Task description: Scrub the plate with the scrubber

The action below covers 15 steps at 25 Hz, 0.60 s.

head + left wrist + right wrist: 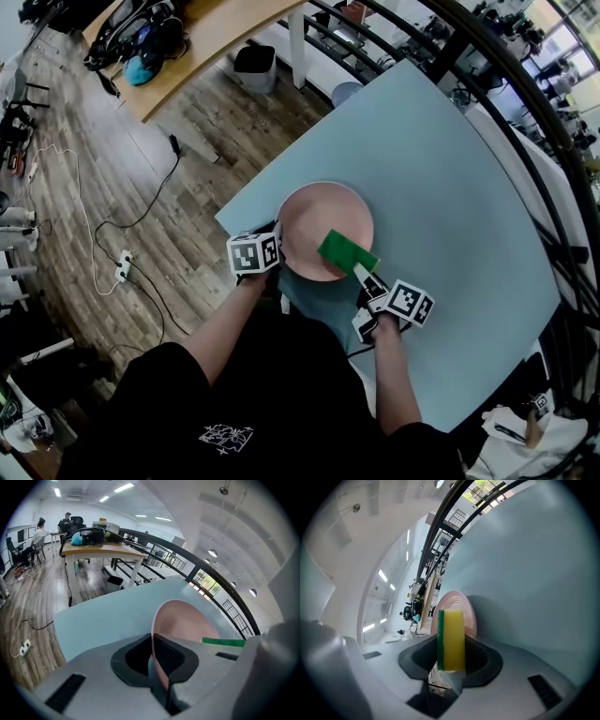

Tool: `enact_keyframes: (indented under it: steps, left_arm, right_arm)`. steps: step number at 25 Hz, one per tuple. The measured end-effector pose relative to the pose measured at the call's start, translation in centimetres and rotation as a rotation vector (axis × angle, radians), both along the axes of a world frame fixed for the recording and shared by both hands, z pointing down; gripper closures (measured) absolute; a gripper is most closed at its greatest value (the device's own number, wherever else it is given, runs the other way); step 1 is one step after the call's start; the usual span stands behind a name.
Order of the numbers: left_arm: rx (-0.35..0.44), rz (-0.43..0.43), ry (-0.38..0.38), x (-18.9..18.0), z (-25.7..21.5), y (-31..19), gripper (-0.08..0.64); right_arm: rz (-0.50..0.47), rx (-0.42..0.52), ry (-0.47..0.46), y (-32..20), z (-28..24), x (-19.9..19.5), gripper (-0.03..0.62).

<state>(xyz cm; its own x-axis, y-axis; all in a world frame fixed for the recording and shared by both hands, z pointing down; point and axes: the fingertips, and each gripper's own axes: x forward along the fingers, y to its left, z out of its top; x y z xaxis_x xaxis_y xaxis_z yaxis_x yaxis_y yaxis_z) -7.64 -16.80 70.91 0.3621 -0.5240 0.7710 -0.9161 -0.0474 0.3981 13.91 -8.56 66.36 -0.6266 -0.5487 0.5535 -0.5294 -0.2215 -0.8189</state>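
Overhead, from the head view, we see the pink plate (pixel 314 220) near the 7 o'clock corner of the pale blue table (pixel 450 178). The left gripper (pixel 277 242) meets its rim at 8 o'clock, and the right gripper (pixel 362 273) reaches in from 5 o'clock. That view shows the scrubber (pixel 346 251) only as a flat green rectangle over the plate's 4 o'clock part. The right gripper view adds what the top-down look hides: the scrubber is a yellow sponge with a thin green layer on its 9 o'clock side. It stands on edge with the right jaws closed firmly against both of its faces, and the plate shows just beyond it. We cannot tell from any view whether the green face presses on the plate. The left gripper view shows the left jaws clamped on the plate's rim, one pad above and one below. The plate runs away edge-on toward 1 o'clock, and a green sliver of the scrubber peeks in at 3 o'clock. Only the head view gives us the wooden floor with its trailing cables (pixel 112 225) at 9 o'clock and a small bin (pixel 254 67) at 11 o'clock. Only the left gripper view shows a wooden desk (pixel 101 550) at 11 o'clock with bags on it and seated people (pixel 40 527) behind.
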Motion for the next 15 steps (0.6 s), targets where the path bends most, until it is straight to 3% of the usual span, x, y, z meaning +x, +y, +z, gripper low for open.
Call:
enact_keyframes:
  steps: [15]
  left_arm:
    - [-0.004,0.019,-0.021,0.0,0.0,0.1,0.540]
  right_arm:
    - [-0.086,0.020,-0.015,-4.3,0.2,-6.2,0.462]
